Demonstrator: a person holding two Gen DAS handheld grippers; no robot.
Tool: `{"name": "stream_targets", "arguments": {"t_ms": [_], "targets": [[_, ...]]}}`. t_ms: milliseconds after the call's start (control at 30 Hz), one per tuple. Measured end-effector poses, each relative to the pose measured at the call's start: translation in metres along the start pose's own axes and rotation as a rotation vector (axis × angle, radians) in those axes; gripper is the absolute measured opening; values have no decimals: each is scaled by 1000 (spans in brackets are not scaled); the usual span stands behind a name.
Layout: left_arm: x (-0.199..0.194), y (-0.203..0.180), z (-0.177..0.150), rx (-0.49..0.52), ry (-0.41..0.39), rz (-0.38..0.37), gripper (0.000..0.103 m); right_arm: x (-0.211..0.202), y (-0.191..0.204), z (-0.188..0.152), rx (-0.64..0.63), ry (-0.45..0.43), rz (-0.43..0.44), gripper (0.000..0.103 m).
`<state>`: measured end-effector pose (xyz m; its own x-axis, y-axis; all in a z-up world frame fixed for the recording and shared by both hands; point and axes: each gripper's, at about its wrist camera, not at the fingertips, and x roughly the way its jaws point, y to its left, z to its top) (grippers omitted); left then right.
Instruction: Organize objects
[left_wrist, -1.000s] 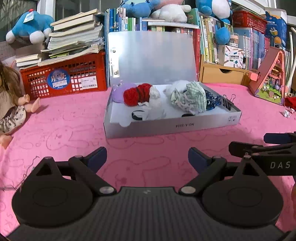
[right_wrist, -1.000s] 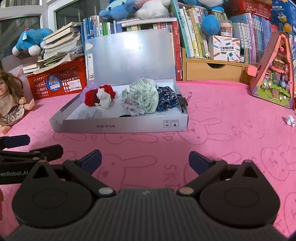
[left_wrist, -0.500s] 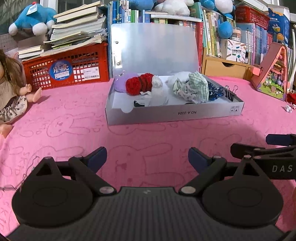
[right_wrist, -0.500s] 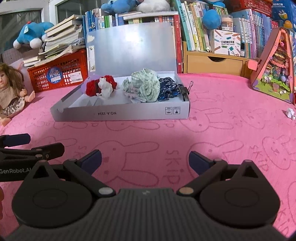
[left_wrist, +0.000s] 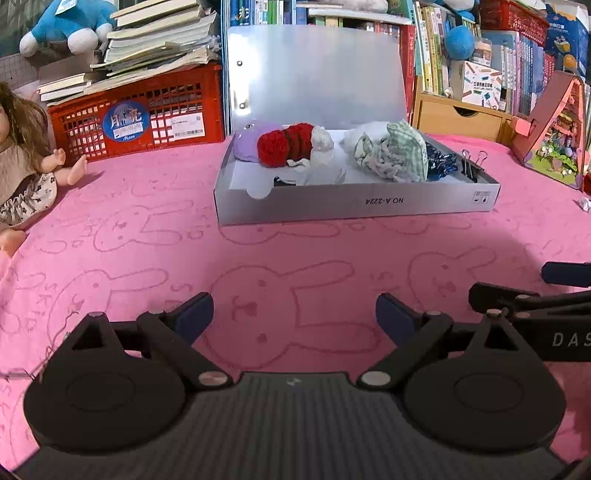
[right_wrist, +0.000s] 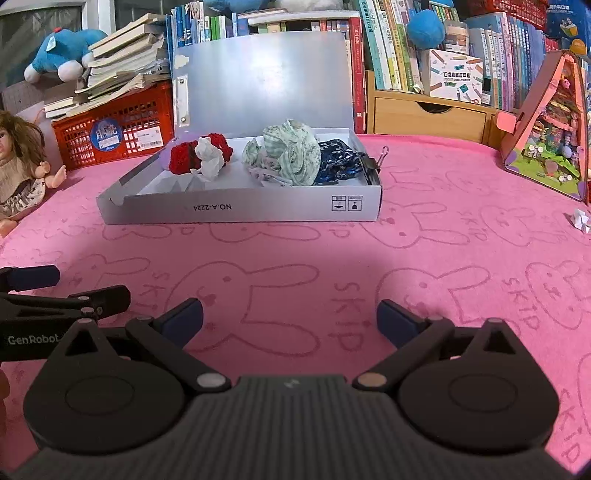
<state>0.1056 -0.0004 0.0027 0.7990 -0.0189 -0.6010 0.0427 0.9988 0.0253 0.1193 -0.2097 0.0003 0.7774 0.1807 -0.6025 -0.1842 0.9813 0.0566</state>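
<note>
A shallow grey box (left_wrist: 354, 205) (right_wrist: 240, 210) with its lid standing up sits on the pink rabbit-print cloth. Inside lie a red pom-pom item (left_wrist: 284, 146) (right_wrist: 184, 157), white crumpled paper (left_wrist: 321, 138) (right_wrist: 208, 158), a green checked cloth bundle (left_wrist: 399, 153) (right_wrist: 291, 153), a dark blue cloth (left_wrist: 437, 164) (right_wrist: 338, 162) and black binder clips (left_wrist: 471, 168) (right_wrist: 371, 164). My left gripper (left_wrist: 294, 314) is open, well short of the box, with nothing between its fingers. The right gripper (right_wrist: 290, 317) is open too, and equally far back.
A red crate (left_wrist: 136, 114) under stacked books stands at the back left, a doll (left_wrist: 22, 162) at the left edge. A wooden drawer (right_wrist: 428, 118), bookshelves and a pink toy house (right_wrist: 546, 136) line the back right. A small white paper scrap (right_wrist: 581, 219) lies at right.
Both grippers have drawn back and up a little from the box, so it sits higher and smaller in each view. Both stay open and empty.
</note>
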Motion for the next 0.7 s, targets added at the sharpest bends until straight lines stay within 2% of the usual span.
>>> {"name": "stream_targets", "arguments": {"t_ms": [300,700], "targets": [[5,3,0,-25,26,7,103,5,7,-1,-45,23,-66,103],[5,4,0,-30,27,10,103,4,2,-2,-17,24,-80,103]]}}
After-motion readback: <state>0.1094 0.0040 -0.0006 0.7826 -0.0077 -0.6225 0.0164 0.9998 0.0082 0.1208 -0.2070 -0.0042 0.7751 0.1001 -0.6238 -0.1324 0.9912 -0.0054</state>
